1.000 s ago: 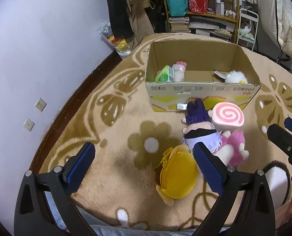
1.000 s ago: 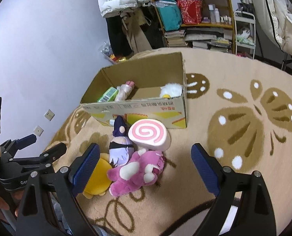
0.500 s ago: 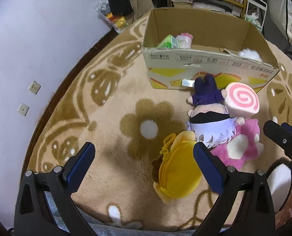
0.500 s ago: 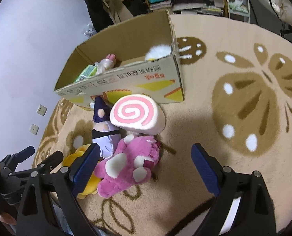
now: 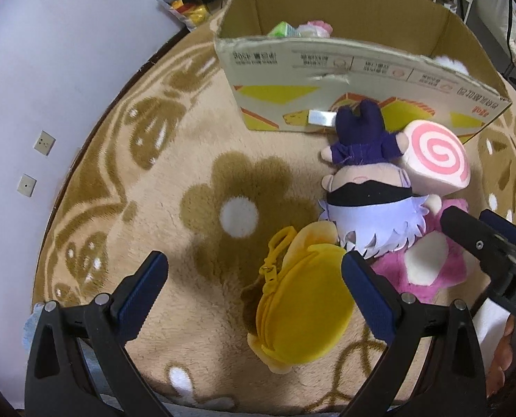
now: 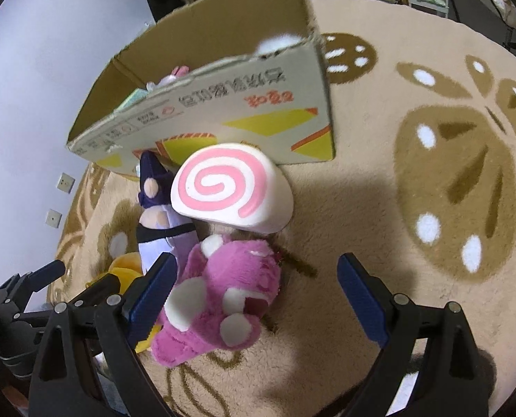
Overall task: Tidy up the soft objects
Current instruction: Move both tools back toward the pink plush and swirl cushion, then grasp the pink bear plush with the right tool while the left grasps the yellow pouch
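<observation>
The cardboard box (image 5: pixel 362 66) is hiding most of its contents behind its near wall: only the tops of a green item (image 5: pixel 281 30), a pink one (image 5: pixel 315 27) and a white fluffy toy (image 5: pixel 449 62) are showing (too little to identify). The pink plush (image 5: pixel 428 267) is lying partly under the doll (image 5: pixel 372 205). Box lettering is blurring in the right wrist view.

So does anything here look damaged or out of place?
Yes. The cardboard box has a torn, ragged front rim with a small rip below it. The soft toys lie heaped on the rug outside it: the yellow plush, the doll, the pink plush and the swirl cushion.
</observation>
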The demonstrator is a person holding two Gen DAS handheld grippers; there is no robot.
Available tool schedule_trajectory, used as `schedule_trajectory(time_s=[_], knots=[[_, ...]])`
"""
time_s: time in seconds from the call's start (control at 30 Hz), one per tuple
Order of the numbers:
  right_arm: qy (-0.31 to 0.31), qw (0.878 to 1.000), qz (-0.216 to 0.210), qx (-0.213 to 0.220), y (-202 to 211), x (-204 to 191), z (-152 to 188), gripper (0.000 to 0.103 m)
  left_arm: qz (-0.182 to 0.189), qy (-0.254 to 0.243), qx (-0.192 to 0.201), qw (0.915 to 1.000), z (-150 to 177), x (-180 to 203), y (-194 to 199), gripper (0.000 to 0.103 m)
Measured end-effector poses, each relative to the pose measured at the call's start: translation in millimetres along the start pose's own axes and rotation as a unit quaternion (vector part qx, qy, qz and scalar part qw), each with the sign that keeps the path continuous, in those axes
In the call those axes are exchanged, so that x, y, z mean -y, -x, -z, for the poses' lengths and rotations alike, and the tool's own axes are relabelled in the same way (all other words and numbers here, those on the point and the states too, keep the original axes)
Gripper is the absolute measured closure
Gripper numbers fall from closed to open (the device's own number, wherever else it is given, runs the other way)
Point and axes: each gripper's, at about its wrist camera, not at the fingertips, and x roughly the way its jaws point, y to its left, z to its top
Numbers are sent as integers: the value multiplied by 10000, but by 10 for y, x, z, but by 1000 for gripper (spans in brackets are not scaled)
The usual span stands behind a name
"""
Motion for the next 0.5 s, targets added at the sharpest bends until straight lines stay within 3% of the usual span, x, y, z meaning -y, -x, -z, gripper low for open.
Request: schedule_trajectory(time_s=[0.5], knots=[[0, 9992, -98, -394, -231, -22, 32, 7, 245, -47, -474, 9986, -38, 94, -275, 4]])
